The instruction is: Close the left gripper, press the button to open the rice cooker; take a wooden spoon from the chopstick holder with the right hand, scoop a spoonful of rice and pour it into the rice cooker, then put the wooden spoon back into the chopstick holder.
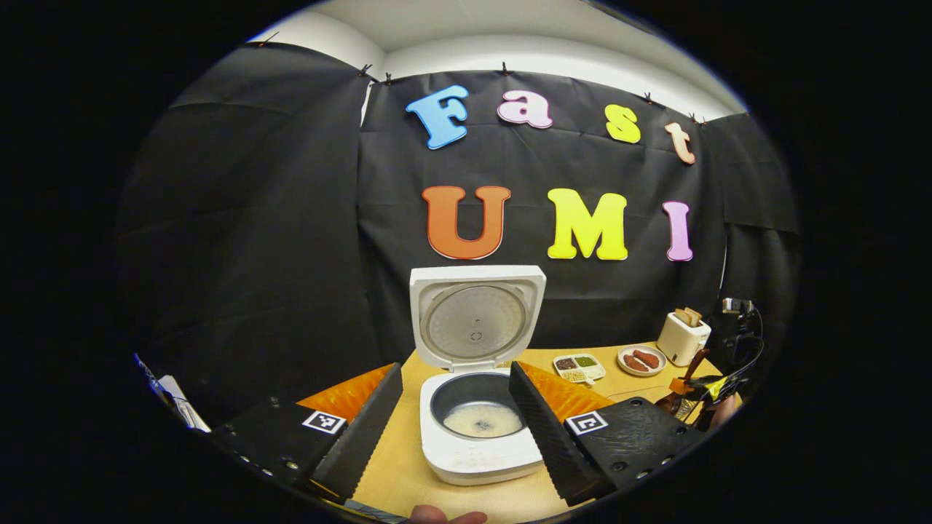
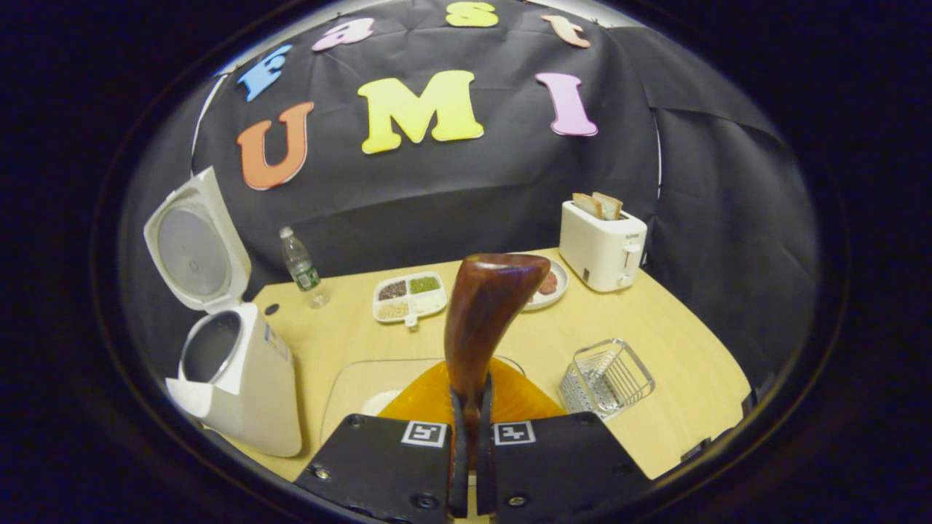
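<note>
1. The jaws of the right gripper (image 2: 470, 407) were nearly together and pressed from both sides on the handle of the dark brown wooden spoon (image 2: 484, 313), which stood upright between them with its bowl on top.
2. The jaws of the left gripper (image 1: 455, 378) stood wide apart and held nothing; between them, in the left gripper view, the white rice cooker (image 1: 477, 429) was seen.
3. The white rice cooker's lid (image 1: 475, 316) was raised upright, and a thin layer of white rice (image 1: 482, 420) lay at the bottom of its dark inner pot.
4. In the right gripper view the same cooker (image 2: 240, 378) stood at the left on the light wooden table (image 2: 677, 364), with its lid (image 2: 193, 244) open.
5. The metal wire chopstick holder (image 2: 606, 378) stood on the table just right of the spoon.
6. Behind the right fingers there was a clear glass bowl (image 2: 349, 393) with something white inside, on an orange cloth (image 2: 429, 397).
7. Farther back stood a white divided dish with grains (image 2: 409, 297), a small plate (image 2: 550, 287) partly hidden by the spoon, a white toaster with two slices of bread (image 2: 602, 244) and a small plastic water bottle (image 2: 300, 266).
8. At the right edge of the left gripper view the other gripper was partly visible, but blurred.
</note>
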{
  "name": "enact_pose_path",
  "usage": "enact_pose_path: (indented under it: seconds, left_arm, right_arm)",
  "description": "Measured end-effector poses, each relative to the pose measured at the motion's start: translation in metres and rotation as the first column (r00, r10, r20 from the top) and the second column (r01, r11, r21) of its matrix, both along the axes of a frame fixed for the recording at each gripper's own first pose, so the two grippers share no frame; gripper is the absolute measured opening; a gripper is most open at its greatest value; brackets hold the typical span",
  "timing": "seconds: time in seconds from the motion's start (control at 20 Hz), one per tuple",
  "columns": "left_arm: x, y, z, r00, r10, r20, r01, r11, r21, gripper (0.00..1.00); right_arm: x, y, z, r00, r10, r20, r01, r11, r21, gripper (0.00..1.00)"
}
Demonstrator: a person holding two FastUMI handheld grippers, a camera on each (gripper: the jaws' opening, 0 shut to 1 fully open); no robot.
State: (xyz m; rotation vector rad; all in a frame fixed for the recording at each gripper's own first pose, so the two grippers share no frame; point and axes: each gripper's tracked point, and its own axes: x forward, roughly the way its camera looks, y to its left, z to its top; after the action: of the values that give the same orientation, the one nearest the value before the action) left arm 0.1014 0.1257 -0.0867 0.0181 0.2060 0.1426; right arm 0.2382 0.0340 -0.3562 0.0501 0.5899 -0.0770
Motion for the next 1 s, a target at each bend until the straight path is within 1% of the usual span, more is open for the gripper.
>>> enact_pose_path:
  seconds: [0.1,0.15,0.25,0.35,0.45,0.65,0.8,0.9,1.0]
  left_arm:
    - [-0.007,0.011,-0.001,1.0,0.011,-0.013,-0.011,1.0,-0.006,0.94]
    - [-0.008,0.02,0.0,1.0,0.022,-0.012,-0.022,1.0,-0.004,0.94]
    - [-0.013,0.031,0.001,0.999,0.039,-0.01,-0.039,0.999,-0.008,0.94]
    - [-0.018,0.041,-0.002,0.998,0.056,-0.017,-0.056,0.998,-0.006,0.94]
    - [-0.021,0.046,-0.004,0.998,0.066,-0.019,-0.066,0.998,-0.009,0.94]
    - [-0.03,0.059,-0.005,0.996,0.083,-0.028,-0.084,0.996,-0.006,0.94]
    - [-0.035,0.066,-0.005,0.995,0.096,-0.033,-0.096,0.995,0.001,0.94]
    - [-0.036,0.067,-0.003,0.994,0.101,-0.034,-0.101,0.995,0.003,0.94]
    - [-0.038,0.068,-0.002,0.994,0.103,-0.039,-0.103,0.995,0.011,0.94]
  right_arm:
    - [-0.004,0.001,-0.01,1.0,-0.007,-0.004,0.006,0.998,-0.058,0.1]
    - [-0.006,0.003,-0.016,1.0,-0.008,-0.009,0.007,0.997,-0.071,0.1]
    - [-0.012,0.015,-0.027,1.0,-0.003,-0.03,0.002,1.0,-0.03,0.08]
    - [-0.011,0.022,-0.032,1.0,-0.002,-0.028,0.001,1.0,-0.017,0.1]
    - [-0.01,0.037,-0.036,0.999,0.009,-0.033,-0.008,0.999,0.033,0.1]
    - [-0.006,0.061,-0.04,0.999,0.021,-0.027,-0.018,0.995,0.1,0.1]
    - [-0.003,0.077,-0.043,0.999,0.01,-0.035,-0.004,0.984,0.18,0.1]
    - [-0.001,0.084,-0.043,0.999,-0.003,-0.04,0.012,0.972,0.237,0.1]
    - [-0.002,0.089,-0.044,0.998,-0.018,-0.064,0.039,0.937,0.348,0.1]
